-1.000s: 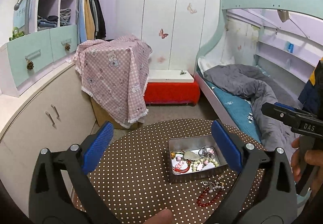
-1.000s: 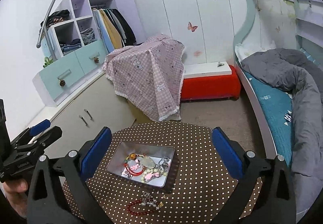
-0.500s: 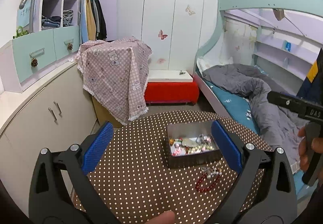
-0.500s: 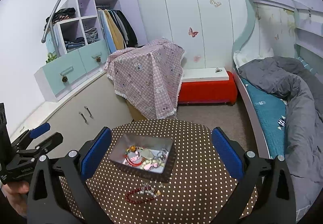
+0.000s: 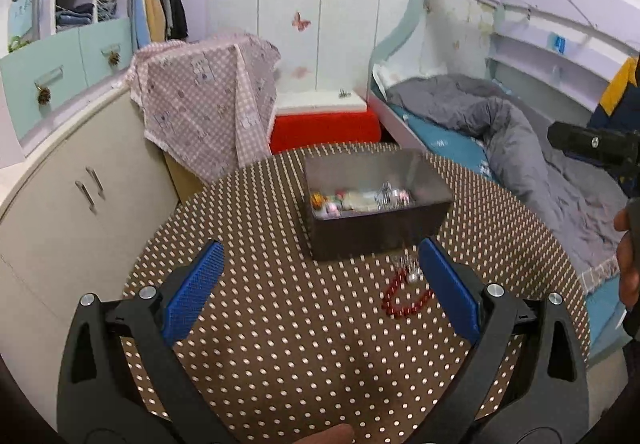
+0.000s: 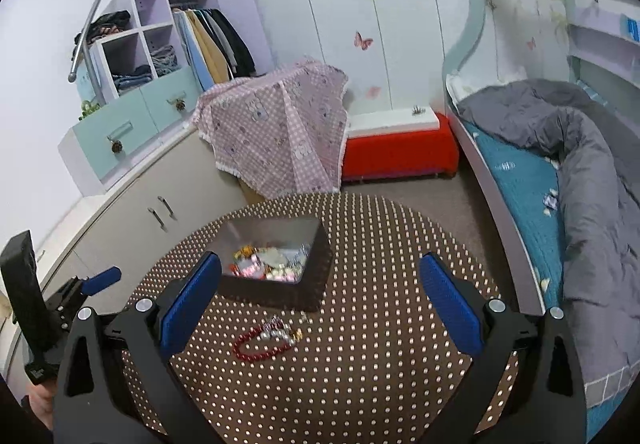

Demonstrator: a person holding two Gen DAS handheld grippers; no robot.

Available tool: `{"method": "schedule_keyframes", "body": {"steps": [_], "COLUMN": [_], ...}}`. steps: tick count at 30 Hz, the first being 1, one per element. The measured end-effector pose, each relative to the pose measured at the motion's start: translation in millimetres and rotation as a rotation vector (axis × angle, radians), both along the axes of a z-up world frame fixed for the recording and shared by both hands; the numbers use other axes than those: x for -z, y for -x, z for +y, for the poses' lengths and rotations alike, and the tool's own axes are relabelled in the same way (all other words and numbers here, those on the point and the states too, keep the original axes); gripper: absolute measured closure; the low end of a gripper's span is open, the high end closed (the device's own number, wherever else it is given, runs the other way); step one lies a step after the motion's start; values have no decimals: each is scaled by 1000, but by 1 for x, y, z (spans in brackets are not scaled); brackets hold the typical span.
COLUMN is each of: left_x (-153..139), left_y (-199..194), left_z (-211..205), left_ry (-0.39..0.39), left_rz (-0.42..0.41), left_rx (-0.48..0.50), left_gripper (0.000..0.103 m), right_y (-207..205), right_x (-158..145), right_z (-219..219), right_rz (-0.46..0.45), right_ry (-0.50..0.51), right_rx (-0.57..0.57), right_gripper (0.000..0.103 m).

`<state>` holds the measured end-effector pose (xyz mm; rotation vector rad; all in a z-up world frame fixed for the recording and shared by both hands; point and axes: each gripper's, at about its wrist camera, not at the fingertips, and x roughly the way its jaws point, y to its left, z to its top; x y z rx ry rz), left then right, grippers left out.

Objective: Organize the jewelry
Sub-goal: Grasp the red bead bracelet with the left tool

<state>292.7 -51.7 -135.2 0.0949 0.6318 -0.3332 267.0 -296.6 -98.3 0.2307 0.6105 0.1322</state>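
The red bead bracelet (image 6: 262,344) lies flat on the dotted counter (image 6: 360,384), its long axis running roughly across the right wrist view, with a cluster of silver charms (image 6: 280,328) at the end farther from the camera; in the left wrist view the same bracelet (image 5: 404,298) runs more slantwise, charms toward the tin; the right gripper (image 6: 320,300) is spread wide and empty, its blue fingers (image 6: 190,304) touching nothing; the bracelet sits between those fingers, nearer the left one, just short of their tips; the left gripper (image 5: 320,290) is likewise released and empty, and the bracelet lies just inside its right finger (image 5: 450,290), partly hidden by it; the open metal tin (image 6: 276,284) holding mixed jewelry stands just beyond the bracelet, ahead of both pairs of fingers, its long side lying crosswise to them.
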Motion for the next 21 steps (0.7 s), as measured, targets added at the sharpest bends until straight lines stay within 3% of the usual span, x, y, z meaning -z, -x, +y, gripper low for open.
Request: {"method": "schedule_keyframes", "body": {"steps": [12, 15, 17, 18, 19, 20, 21], "left_x": [63, 75, 80, 80, 79, 78, 76], "left_y": [-28, -34, -38, -38, -37, -35, -32], "left_z": [-39, -50, -56, -58, -60, -64, -68], "left_ry": [-117, -149, -166, -153, -140, -138, -148], "left_rz": [138, 175, 206, 216, 218, 215, 209], "left_rx": [84, 111, 138, 161, 191, 212, 235], "left_gripper": [8, 14, 24, 35, 55, 67, 92], "right_y": [2, 3, 3, 3, 3, 3, 3], "right_x": [48, 54, 57, 57, 58, 58, 58], "right_z": [-4, -7, -10, -11, -11, -10, -10], "right_rz": [120, 137, 145, 146, 147, 148, 149], "right_ry": [-40, -45, -55, -56, -57, -59, -60], "right_rx": [5, 15, 21, 21, 21, 19, 17], "right_gripper": [7, 7, 7, 7, 7, 7, 7]}}
